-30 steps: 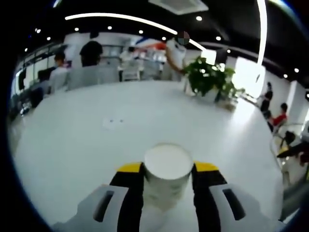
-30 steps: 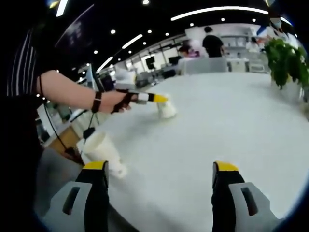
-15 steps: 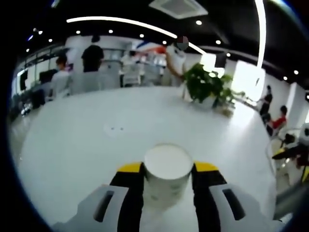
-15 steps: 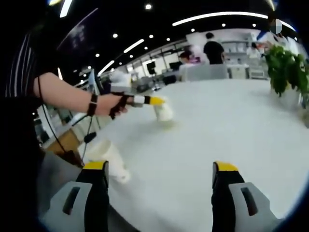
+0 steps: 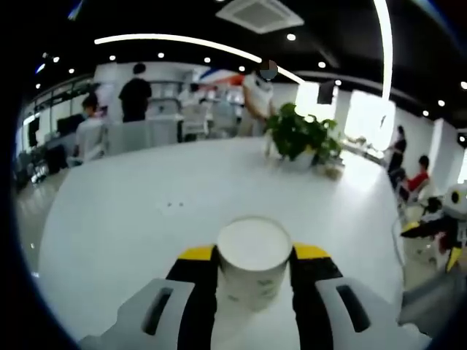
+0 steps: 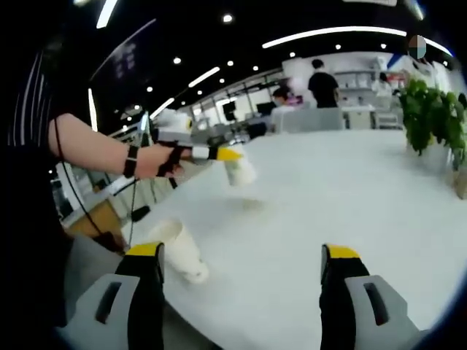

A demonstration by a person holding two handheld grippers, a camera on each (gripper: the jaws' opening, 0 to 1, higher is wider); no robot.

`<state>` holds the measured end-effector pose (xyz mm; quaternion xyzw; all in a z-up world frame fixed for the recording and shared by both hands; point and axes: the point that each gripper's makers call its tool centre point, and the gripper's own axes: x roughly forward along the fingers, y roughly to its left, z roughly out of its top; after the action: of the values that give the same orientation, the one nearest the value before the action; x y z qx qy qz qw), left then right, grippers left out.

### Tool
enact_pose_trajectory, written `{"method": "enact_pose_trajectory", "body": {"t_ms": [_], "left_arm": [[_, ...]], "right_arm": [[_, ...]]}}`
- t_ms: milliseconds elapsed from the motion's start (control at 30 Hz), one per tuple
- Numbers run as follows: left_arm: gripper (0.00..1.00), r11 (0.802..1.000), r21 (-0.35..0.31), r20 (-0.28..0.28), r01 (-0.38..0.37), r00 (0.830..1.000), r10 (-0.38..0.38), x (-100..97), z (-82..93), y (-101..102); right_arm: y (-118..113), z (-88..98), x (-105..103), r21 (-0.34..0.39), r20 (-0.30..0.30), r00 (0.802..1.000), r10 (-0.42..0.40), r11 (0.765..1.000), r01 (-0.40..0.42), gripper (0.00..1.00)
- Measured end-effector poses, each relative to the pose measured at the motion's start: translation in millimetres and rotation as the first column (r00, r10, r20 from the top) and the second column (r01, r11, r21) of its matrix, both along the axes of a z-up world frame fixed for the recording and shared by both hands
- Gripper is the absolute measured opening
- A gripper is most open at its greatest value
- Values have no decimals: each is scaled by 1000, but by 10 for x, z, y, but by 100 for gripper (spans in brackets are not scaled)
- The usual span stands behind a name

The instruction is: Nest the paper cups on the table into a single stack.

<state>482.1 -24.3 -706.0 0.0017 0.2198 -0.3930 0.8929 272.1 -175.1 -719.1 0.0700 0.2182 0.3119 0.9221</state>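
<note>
In the left gripper view, my left gripper (image 5: pixel 253 257) is shut on a white paper cup (image 5: pixel 253 262), bottom facing the camera, held above the white table (image 5: pixel 146 219). In the right gripper view that same left gripper (image 6: pixel 221 154) appears at the left, held by a person's hand, with the cup (image 6: pixel 239 172) lifted clear of the table (image 6: pixel 350 211). A second white paper cup (image 6: pixel 179 252) lies on its side near the table's near left edge, just beside the left jaw of my right gripper (image 6: pixel 243 254), which is open with nothing between its jaws.
A potted green plant (image 5: pixel 298 136) stands at the far right of the table, also in the right gripper view (image 6: pixel 432 117). People stand and sit beyond the far edge. The person's arm (image 6: pixel 95 146) reaches in from the left.
The left gripper has lifted its cup higher off the table. The right gripper view has shifted slightly, bringing the lying cup closer to its left jaw.
</note>
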Motion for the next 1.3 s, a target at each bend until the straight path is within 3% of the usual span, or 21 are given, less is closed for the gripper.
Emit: {"method": "enact_pose_trajectory", "body": {"t_ms": [67, 400, 833, 1300], "left_arm": [[37, 1000, 22, 13, 14, 1000, -14, -73, 31, -6], [37, 1000, -2, 24, 15, 1000, -15, -384, 233, 44], [36, 999, -35, 63, 31, 998, -29, -596, 505, 113], [36, 992, -64, 119, 106, 988, -98, -839, 788, -119]], "right_arm": [[-3, 49, 1, -1, 13, 1000, 2, 1000, -2, 86], [-40, 206, -11, -6, 47, 999, -3, 1000, 3, 86], [-11, 286, 21, -12, 74, 997, -10, 1000, 11, 86], [-20, 281, 48, -13, 77, 997, -14, 1000, 15, 86]]}}
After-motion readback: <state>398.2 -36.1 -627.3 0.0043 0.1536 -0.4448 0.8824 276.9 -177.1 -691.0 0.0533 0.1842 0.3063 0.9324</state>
